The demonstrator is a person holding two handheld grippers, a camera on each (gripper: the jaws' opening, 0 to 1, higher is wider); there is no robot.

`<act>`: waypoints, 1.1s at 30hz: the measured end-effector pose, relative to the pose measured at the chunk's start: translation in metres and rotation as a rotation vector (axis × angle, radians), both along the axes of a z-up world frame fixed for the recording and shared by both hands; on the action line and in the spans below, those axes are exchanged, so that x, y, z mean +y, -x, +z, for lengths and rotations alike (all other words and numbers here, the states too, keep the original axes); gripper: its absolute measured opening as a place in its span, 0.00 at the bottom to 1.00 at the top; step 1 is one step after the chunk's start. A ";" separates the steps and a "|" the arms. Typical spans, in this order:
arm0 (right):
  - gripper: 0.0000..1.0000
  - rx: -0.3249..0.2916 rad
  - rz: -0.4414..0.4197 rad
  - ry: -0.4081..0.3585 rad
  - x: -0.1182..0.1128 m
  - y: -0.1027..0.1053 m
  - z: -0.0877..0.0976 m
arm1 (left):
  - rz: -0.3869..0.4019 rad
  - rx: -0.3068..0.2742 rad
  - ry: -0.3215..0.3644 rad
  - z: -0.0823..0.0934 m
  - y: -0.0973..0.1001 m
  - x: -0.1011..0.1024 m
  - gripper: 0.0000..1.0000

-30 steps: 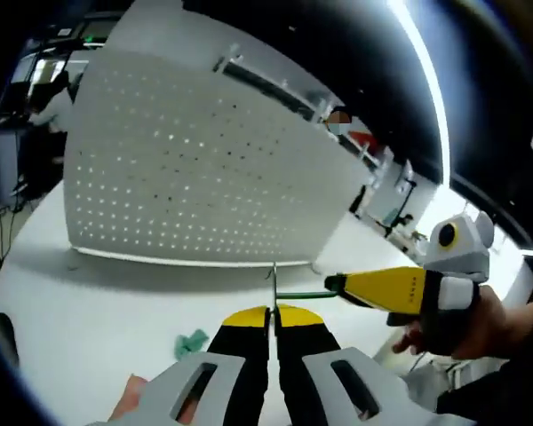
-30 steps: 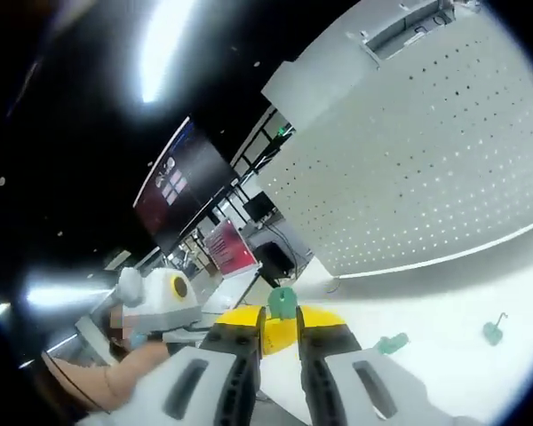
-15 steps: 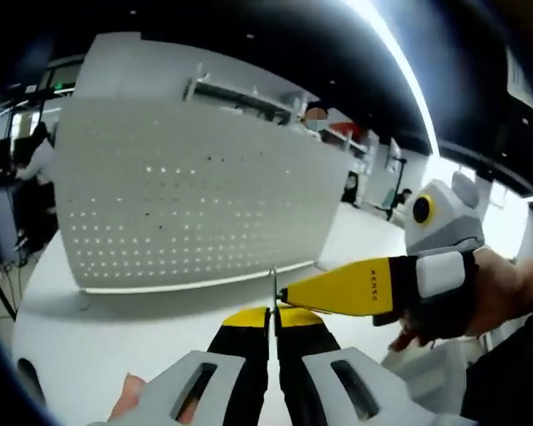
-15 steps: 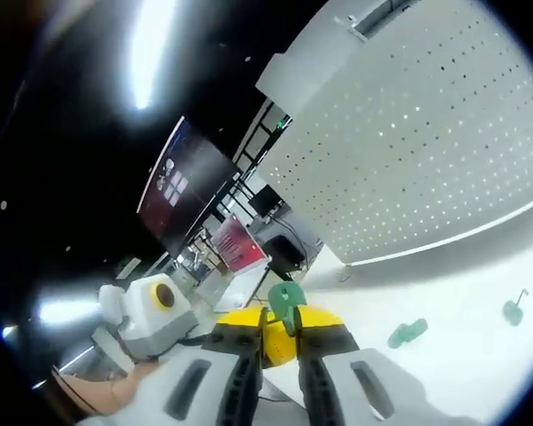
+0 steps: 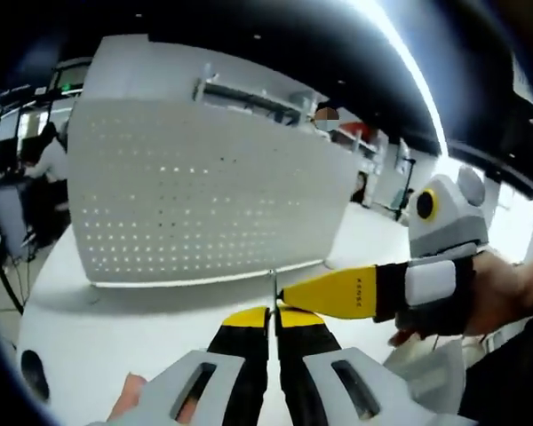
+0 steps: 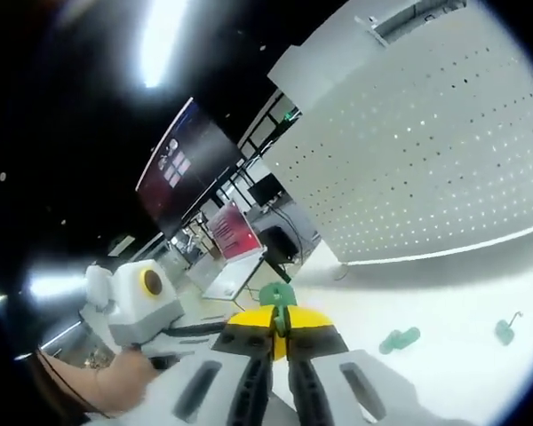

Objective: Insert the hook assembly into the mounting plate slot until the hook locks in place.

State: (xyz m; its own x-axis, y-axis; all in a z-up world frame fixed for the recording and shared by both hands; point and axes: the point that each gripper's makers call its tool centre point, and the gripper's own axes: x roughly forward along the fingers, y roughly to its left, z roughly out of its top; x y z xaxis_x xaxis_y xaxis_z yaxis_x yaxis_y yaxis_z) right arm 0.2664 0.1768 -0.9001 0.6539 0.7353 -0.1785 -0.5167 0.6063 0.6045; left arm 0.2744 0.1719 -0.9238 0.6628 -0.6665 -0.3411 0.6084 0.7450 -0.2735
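In the left gripper view my left gripper [image 5: 272, 312] is shut on a thin upright metal hook wire [image 5: 273, 286]. My right gripper [image 5: 287, 295] comes in from the right, its yellow tip touching that wire just above my left jaws. In the right gripper view my right gripper [image 6: 280, 321] is shut on a small green mounting piece [image 6: 274, 295] that sticks up from its tips. The left gripper [image 6: 220, 327] reaches in from the left toward that piece. How the wire meets the green piece is hidden.
A big white pegboard [image 5: 204, 195] [image 6: 426, 177] stands upright at the back of the white table [image 5: 115, 337] [image 6: 444, 302]. Two loose green pieces [image 6: 398, 339] [image 6: 506, 330] lie on the table. A person's hands [image 5: 506, 297] [image 6: 98, 382] hold the grippers.
The right gripper's tip has closed in on the hook wire held by the left, covering the green rod seen a second ago. In its own view the right jaws stand closer together. Both cameras shifted slightly.
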 end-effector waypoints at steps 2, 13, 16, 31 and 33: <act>0.00 0.001 0.006 0.019 0.002 0.000 -0.004 | -0.012 0.030 -0.011 -0.006 0.000 0.002 0.02; 0.00 -0.012 0.037 0.093 0.015 -0.002 -0.012 | -0.062 0.041 -0.029 -0.015 0.000 0.011 0.04; 0.00 -0.071 0.031 0.152 0.013 -0.007 -0.011 | -0.079 0.021 -0.051 -0.015 -0.001 0.013 0.06; 0.00 -0.403 -0.368 0.312 -0.045 -0.076 0.045 | -0.063 0.044 0.019 -0.012 -0.005 0.011 0.81; 0.00 -0.414 -0.419 0.317 -0.054 -0.088 0.046 | -0.057 0.033 0.034 -0.010 -0.007 0.010 0.89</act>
